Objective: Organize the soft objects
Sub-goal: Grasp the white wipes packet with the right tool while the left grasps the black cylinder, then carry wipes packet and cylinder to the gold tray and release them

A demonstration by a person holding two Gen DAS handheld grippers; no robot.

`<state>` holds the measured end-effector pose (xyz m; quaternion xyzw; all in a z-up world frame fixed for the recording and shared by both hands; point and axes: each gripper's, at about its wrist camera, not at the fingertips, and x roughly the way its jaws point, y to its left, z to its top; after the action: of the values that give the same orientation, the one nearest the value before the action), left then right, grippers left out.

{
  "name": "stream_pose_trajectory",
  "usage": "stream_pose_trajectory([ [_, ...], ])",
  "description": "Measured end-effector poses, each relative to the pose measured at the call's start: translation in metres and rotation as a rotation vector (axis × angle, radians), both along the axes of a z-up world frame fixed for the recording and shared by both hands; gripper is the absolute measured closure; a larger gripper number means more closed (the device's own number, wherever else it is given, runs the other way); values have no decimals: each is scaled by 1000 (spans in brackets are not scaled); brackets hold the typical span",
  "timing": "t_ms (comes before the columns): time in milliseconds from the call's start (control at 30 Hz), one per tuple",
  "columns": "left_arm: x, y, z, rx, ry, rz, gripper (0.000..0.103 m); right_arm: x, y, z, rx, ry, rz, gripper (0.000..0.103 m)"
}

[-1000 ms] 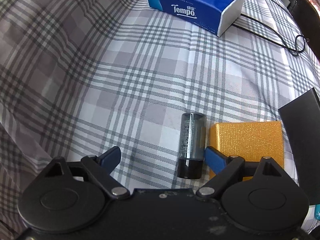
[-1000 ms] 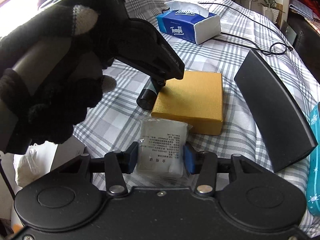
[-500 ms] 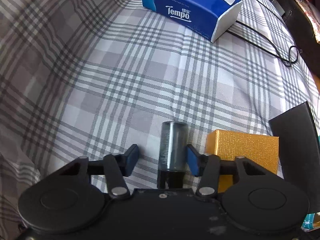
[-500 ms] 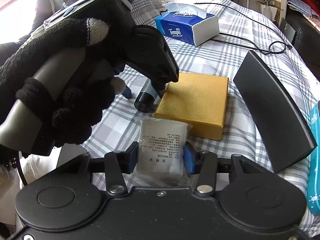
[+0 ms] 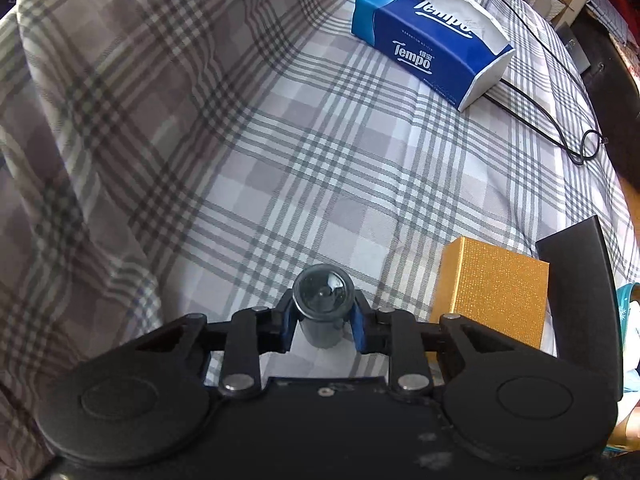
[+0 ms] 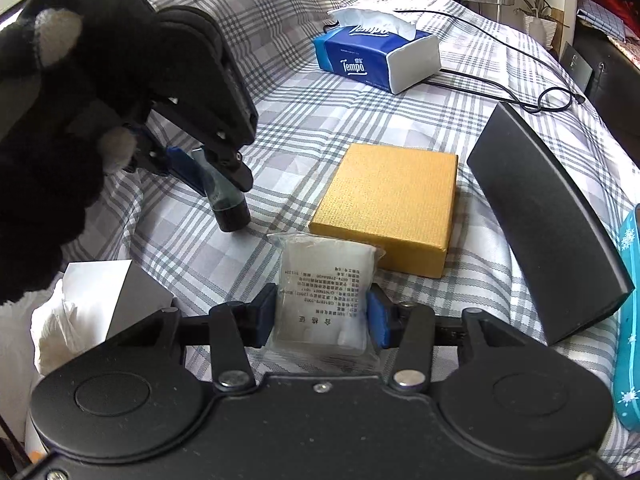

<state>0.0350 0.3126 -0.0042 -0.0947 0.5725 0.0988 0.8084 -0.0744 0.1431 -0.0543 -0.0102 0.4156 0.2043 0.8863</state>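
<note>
Left gripper [image 5: 323, 322] has its jaws clamped on a small dark cylindrical bottle [image 5: 323, 300]; blue pads [image 5: 285, 324] press both sides of it, and the left wrist view looks straight down its round end. In the right wrist view that same bottle [image 6: 227, 200] hangs tilted under the left gripper [image 6: 212, 178], dark cap end lowest and close to the plaid bedsheet [image 6: 320, 120]; cannot tell whether the cap touches the cloth. A black knit glove [image 6: 52, 120] with pale fingertips wraps the left tool's handle. Right gripper [image 6: 322, 316] has its jaws clamped on a clear-wrapped white soft pack [image 6: 326, 300] with printed text, pads on both its sides, the pack sticking out forward past the fingertips. Landmark: the gold box [image 6: 390, 204], lying flat on the sheet. The soft pack sits just in front of the box's near edge, overlapping it in view; contact unclear. The bottle is off the box's left side, apart from it. The blue Tempo tissue pack [image 6: 376, 60] is well beyond the box's far side, with a tissue sticking out of the top. A black cable [image 6: 520, 92] runs past the tissue pack, beyond the box to the right. A black curved panel [image 6: 548, 248] stands just right of the box, and a teal snowflake-print item [image 6: 628, 320] is further right at the frame edge. A white and grey box [image 6: 116, 296] with crumpled white material is near-left of the gold box, below the gloved hand.
</note>
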Motion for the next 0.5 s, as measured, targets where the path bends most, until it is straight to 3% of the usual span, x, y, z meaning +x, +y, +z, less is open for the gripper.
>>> stream_pose_trajectory([
  [500,-51,-14,45,-24,-72,-63,79,-18,-22,9,29,-57,-31,56],
])
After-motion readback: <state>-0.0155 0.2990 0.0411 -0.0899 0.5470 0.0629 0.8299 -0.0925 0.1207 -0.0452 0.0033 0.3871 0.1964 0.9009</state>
